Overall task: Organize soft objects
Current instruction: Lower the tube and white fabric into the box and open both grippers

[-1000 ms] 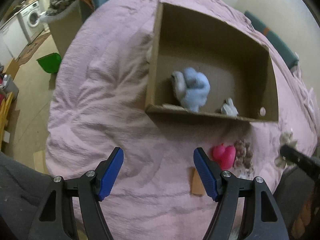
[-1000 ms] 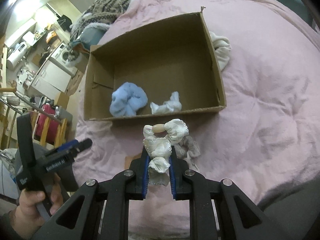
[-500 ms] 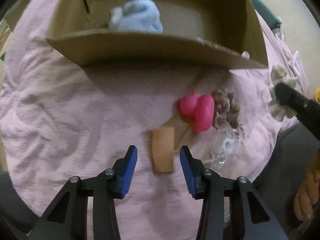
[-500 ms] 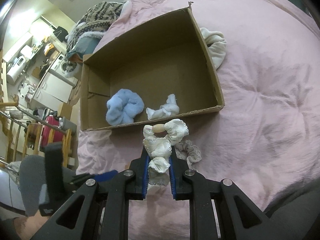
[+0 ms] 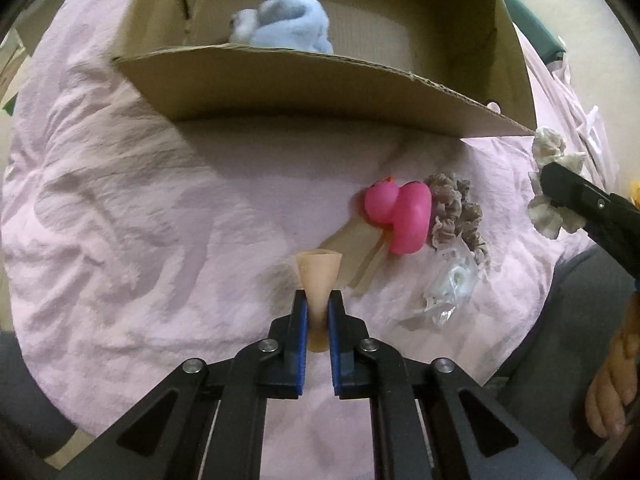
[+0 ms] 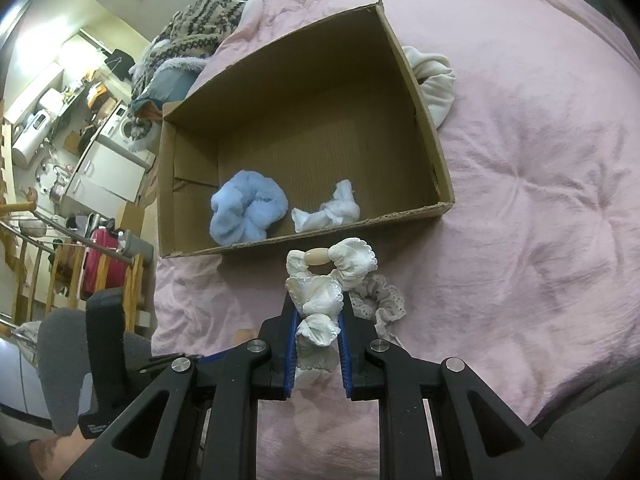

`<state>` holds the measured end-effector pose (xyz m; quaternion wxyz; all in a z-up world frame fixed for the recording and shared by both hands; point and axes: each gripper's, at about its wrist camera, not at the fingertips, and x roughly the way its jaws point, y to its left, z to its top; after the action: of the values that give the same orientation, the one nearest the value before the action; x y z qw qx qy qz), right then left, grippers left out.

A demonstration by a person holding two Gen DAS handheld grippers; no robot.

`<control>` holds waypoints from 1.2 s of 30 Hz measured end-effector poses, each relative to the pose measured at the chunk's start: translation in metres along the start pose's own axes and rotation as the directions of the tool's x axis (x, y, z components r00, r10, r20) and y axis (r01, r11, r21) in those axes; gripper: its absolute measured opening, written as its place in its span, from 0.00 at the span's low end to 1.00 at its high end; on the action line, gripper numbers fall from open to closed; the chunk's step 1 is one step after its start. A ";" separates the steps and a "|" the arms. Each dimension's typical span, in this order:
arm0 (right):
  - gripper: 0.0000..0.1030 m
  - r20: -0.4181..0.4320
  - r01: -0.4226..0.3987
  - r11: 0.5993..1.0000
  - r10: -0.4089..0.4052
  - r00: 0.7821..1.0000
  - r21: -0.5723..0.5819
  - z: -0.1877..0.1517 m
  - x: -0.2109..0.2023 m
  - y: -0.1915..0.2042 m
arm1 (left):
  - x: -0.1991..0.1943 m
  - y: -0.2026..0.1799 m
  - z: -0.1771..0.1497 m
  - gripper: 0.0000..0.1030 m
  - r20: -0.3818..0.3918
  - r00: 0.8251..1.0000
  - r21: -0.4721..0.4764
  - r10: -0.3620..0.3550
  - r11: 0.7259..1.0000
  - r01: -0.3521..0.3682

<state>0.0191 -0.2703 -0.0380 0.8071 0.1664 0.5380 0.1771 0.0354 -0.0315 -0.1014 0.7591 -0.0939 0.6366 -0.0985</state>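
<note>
My left gripper (image 5: 317, 300) is shut on a small peach-coloured soft piece (image 5: 318, 276), held just above the pink bedspread (image 5: 140, 220). My right gripper (image 6: 317, 304) is shut on a white frilly scrunchie with a bead (image 6: 332, 272), in front of the cardboard box (image 6: 424, 120); it also shows in the left wrist view (image 5: 552, 184). The box holds a blue fluffy scrunchie (image 6: 248, 210) and a white knotted cloth (image 6: 330, 214). A pink rubber duck (image 5: 400, 210) and a grey-brown frilly scrunchie (image 5: 460, 216) lie on the bed near the box's front wall (image 5: 300, 88).
A clear plastic wrapper (image 5: 448, 284) and a flat wooden stick (image 5: 372, 260) lie by the duck. A lace scrunchie (image 6: 380, 300) lies beside the right gripper. A white garment (image 6: 436, 84) lies behind the box. Folded knitwear (image 6: 188, 44) sits at the bed's far end.
My left gripper dropped toward the bed, moved in on the peach piece and closed on it. My right gripper keeps its hold on the white scrunchie and has barely moved.
</note>
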 end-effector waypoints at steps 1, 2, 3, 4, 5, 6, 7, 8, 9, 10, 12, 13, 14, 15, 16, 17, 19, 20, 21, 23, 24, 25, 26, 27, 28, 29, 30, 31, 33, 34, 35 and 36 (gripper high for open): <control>0.18 0.000 0.002 1.000 -0.002 1.000 -0.003 0.000 0.000 0.000 | -0.005 0.002 -0.002 0.09 0.011 1.000 0.000 0.008 1.000 -0.008; 0.18 0.000 0.003 1.000 -0.003 1.000 -0.006 -0.001 0.000 0.001 | -0.010 0.003 -0.003 0.09 0.026 0.999 0.000 0.023 1.000 -0.023; 0.18 0.001 0.003 1.000 -0.003 1.000 -0.010 -0.001 -0.001 0.001 | -0.017 0.006 -0.004 0.09 0.044 0.998 -0.003 0.035 0.999 -0.035; 0.18 0.003 0.004 1.000 -0.004 1.000 -0.012 -0.001 -0.002 0.001 | -0.021 0.008 -0.005 0.09 0.057 0.998 -0.008 0.041 0.999 -0.040; 0.18 0.004 0.004 1.000 -0.004 1.000 -0.012 -0.002 -0.002 0.002 | -0.028 0.011 -0.005 0.09 0.078 0.996 -0.016 0.052 0.999 -0.051; 0.18 0.005 0.002 1.000 -0.002 1.000 -0.012 -0.002 -0.002 0.002 | -0.034 0.013 -0.006 0.09 0.094 0.994 -0.021 0.064 0.998 -0.062; 0.18 0.005 0.002 1.000 -0.002 1.000 -0.011 -0.002 -0.002 0.002 | -0.039 0.015 -0.006 0.09 0.113 0.991 -0.029 0.076 0.997 -0.074; 0.19 0.007 0.002 1.000 -0.002 1.000 -0.011 -0.002 -0.002 0.002 | -0.045 0.016 -0.006 0.09 0.136 0.986 -0.037 0.094 0.995 -0.089; 0.19 0.009 0.001 1.000 -0.001 1.000 -0.010 -0.002 -0.003 0.002 | -0.053 0.018 -0.006 0.08 0.170 0.979 -0.039 0.116 0.993 -0.111; 0.19 0.014 -0.003 1.000 0.003 1.000 -0.012 -0.002 -0.004 0.003 | -0.060 0.018 -0.004 0.08 0.200 0.972 -0.040 0.123 0.992 -0.118; 0.19 0.021 -0.005 1.000 0.005 1.000 -0.016 -0.002 -0.006 0.005 | -0.076 0.019 -0.001 0.08 0.257 0.959 -0.041 0.122 0.993 -0.115; 0.19 0.027 -0.008 1.000 0.009 1.000 -0.022 -0.002 -0.008 0.006 | -0.083 0.019 0.001 0.08 0.282 0.951 -0.041 0.125 0.992 -0.118; 0.19 0.027 -0.010 1.000 0.011 1.000 -0.025 -0.002 -0.009 0.008 | -0.086 0.016 0.004 0.08 0.305 0.943 -0.039 0.130 0.991 -0.124; 0.19 0.028 -0.016 1.000 0.017 0.999 -0.027 -0.001 -0.010 0.009 | -0.093 0.015 0.006 0.08 0.325 0.937 -0.038 0.131 0.991 -0.125; 0.19 0.034 -0.022 0.999 0.023 0.999 -0.035 0.000 -0.011 0.011 | -0.099 0.015 0.008 0.08 0.344 0.930 -0.037 0.127 0.992 -0.122; 0.18 0.041 -0.019 0.999 0.020 0.999 -0.046 0.001 -0.013 0.013 | -0.102 0.014 0.011 0.08 0.355 0.926 -0.035 0.127 0.992 -0.123; 0.19 0.055 -0.022 0.998 0.025 0.998 -0.061 0.004 -0.016 0.017 | -0.111 0.011 0.020 0.08 0.384 0.914 -0.031 0.129 0.991 -0.127; 0.19 0.063 -0.025 0.998 0.029 0.998 -0.065 0.008 -0.018 0.018 | -0.113 0.008 0.025 0.08 0.392 0.910 -0.031 0.131 0.991 -0.130; 0.18 0.072 -0.026 0.997 0.031 0.997 -0.071 0.011 -0.020 0.019 | -0.115 0.007 0.032 0.08 0.403 0.906 -0.026 0.133 0.991 -0.134; 0.18 0.093 -0.022 0.996 0.030 0.995 -0.085 0.020 -0.022 0.020 | -0.118 0.005 0.039 0.08 0.418 0.897 -0.015 0.143 0.988 -0.151; 0.19 0.102 -0.018 0.996 0.027 0.994 -0.092 0.025 -0.023 0.021 | -0.120 0.004 0.045 0.08 0.425 0.894 -0.008 0.145 0.988 -0.156; 0.19 0.109 -0.011 0.995 0.022 0.994 -0.096 0.029 -0.022 0.021 | -0.121 0.004 0.049 0.08 0.430 0.891 -0.002 0.145 0.987 -0.160; 0.19 0.116 -0.004 0.995 0.015 0.993 -0.100 0.034 -0.022 0.021 | -0.121 0.004 0.054 0.08 0.435 0.889 0.004 0.145 0.987 -0.163; 0.19 0.123 0.003 0.994 0.010 0.992 -0.105 0.038 -0.021 0.021 | -0.122 0.004 0.058 0.08 0.453 0.881 0.012 0.137 0.987 -0.159; 0.19 0.129 0.011 0.994 0.003 0.992 -0.109 0.043 -0.020 0.021 | -0.120 0.004 0.061 0.08 0.468 0.875 0.028 0.127 0.987 -0.158; 0.18 0.133 0.018 0.994 -0.003 0.991 -0.108 0.047 -0.018 0.021 | -0.117 0.002 0.066 0.08 0.473 0.871 0.041 0.133 0.984 -0.172; 0.18 0.135 0.022 0.994 -0.008 0.991 -0.105 0.051 -0.015 0.020 | -0.112 0.003 0.071 0.08 0.467 0.872 0.037 0.144 0.983 -0.182; 0.18 0.134 0.023 0.994 -0.009 0.991 -0.103 0.054 -0.011 0.019 | -0.109 0.004 0.074 0.08 0.464 0.874 0.031 0.143 0.984 -0.177; 0.18 0.131 0.034 0.995 -0.021 0.991 -0.099 0.059 -0.003 0.018 | -0.102 0.006 0.082 0.08 0.459 0.877 0.017 0.141 0.986 -0.167; 0.18 0.127 0.041 0.994 -0.028 0.992 -0.097 0.060 0.002 0.017 | -0.098 0.007 0.084 0.08 0.463 0.874 0.013 0.145 0.985 -0.170; 0.18 0.122 0.043 0.995 -0.031 0.992 -0.095 0.060 0.006 0.016 | -0.096 0.008 0.085 0.08 0.464 0.873 0.009 0.147 0.985 -0.171; 0.19 0.114 0.047 0.995 -0.037 0.993 -0.090 0.060 0.010 0.014 | -0.091 0.009 0.087 0.08 0.459 0.876 0.003 0.145 0.986 -0.165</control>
<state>0.0769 -0.2575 -0.0179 0.8464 0.1272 0.4865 0.1752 0.1058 0.0032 -0.0022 0.8949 -0.0473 0.4431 -0.0262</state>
